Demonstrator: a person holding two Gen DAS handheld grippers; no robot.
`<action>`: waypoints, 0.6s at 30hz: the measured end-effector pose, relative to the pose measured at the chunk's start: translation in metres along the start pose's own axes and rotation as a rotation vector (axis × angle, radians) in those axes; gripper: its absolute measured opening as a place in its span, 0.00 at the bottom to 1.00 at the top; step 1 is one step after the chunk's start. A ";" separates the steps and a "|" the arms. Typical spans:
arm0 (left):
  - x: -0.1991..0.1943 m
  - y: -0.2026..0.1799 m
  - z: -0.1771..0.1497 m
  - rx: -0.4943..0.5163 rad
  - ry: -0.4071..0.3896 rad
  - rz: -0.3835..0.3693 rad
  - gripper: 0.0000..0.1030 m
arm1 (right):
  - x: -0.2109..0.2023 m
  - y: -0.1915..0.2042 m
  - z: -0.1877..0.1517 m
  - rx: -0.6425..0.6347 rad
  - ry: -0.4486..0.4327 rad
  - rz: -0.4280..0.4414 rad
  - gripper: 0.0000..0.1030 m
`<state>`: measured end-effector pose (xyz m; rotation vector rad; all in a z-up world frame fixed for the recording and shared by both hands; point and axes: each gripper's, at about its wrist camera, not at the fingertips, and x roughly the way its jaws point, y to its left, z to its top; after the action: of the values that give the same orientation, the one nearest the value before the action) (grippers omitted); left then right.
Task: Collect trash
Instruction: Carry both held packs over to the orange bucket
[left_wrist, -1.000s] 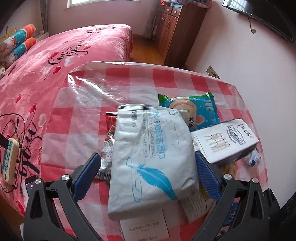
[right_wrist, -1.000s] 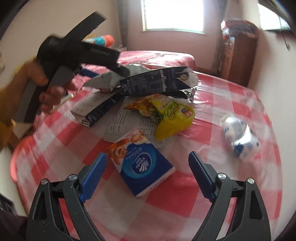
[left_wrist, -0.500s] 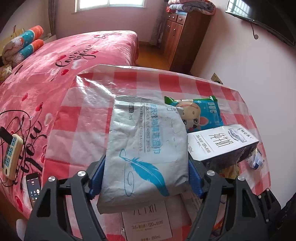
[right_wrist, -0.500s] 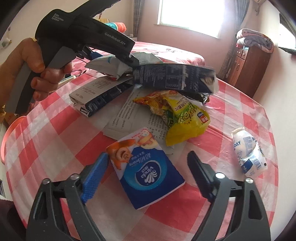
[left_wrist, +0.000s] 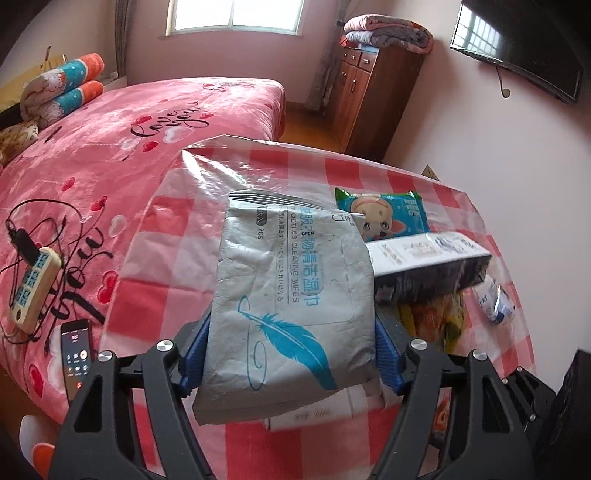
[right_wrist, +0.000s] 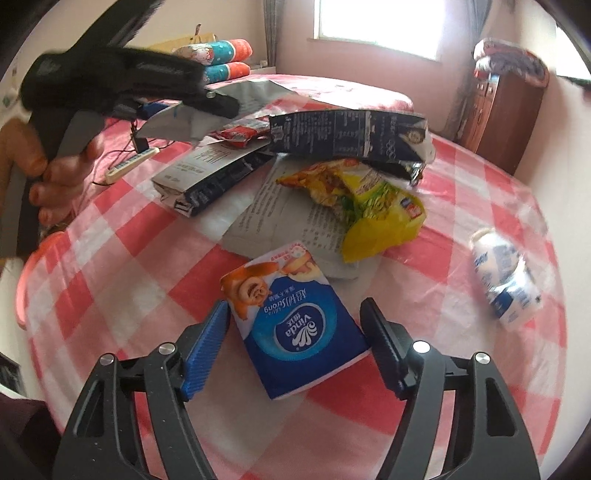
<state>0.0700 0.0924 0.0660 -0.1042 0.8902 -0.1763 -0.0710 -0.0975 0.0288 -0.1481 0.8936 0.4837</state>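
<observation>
My left gripper (left_wrist: 290, 354) is shut on a grey wipes pack (left_wrist: 291, 295) with a blue feather print, held clear of the red-checked table (left_wrist: 295, 173). The right wrist view shows a hand holding that left gripper (right_wrist: 218, 105) at the upper left, with the grey pack (right_wrist: 177, 123) in it. My right gripper (right_wrist: 295, 332) is closing around a blue tissue pack (right_wrist: 299, 332) that lies flat on the table (right_wrist: 122, 266). A small gap still shows at the left pad.
More trash lies on the table: a yellow snack bag (right_wrist: 380, 221), two dark cartons (right_wrist: 347, 136) (right_wrist: 210, 173), a printed sheet (right_wrist: 280, 206), a red wrapper (right_wrist: 240, 131), a white bottle (right_wrist: 502, 280), a teal wipes pack (left_wrist: 384, 214). The bed holds a power strip (left_wrist: 33, 288) and a phone (left_wrist: 75, 354).
The left jaws closed on the grey wipes pack and carried it up off the pile. The right jaws narrowed around the blue tissue pack.
</observation>
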 end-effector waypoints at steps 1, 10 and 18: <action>-0.005 0.002 -0.005 -0.002 -0.006 0.001 0.71 | -0.001 0.001 -0.001 0.021 0.007 0.025 0.71; -0.038 0.024 -0.044 -0.041 -0.031 -0.017 0.71 | 0.005 0.022 -0.005 -0.040 0.022 -0.032 0.80; -0.061 0.045 -0.081 -0.056 -0.035 0.002 0.71 | 0.009 0.019 -0.004 -0.019 0.025 -0.076 0.54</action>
<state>-0.0254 0.1469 0.0546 -0.1578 0.8603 -0.1472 -0.0784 -0.0791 0.0209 -0.2055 0.9043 0.4204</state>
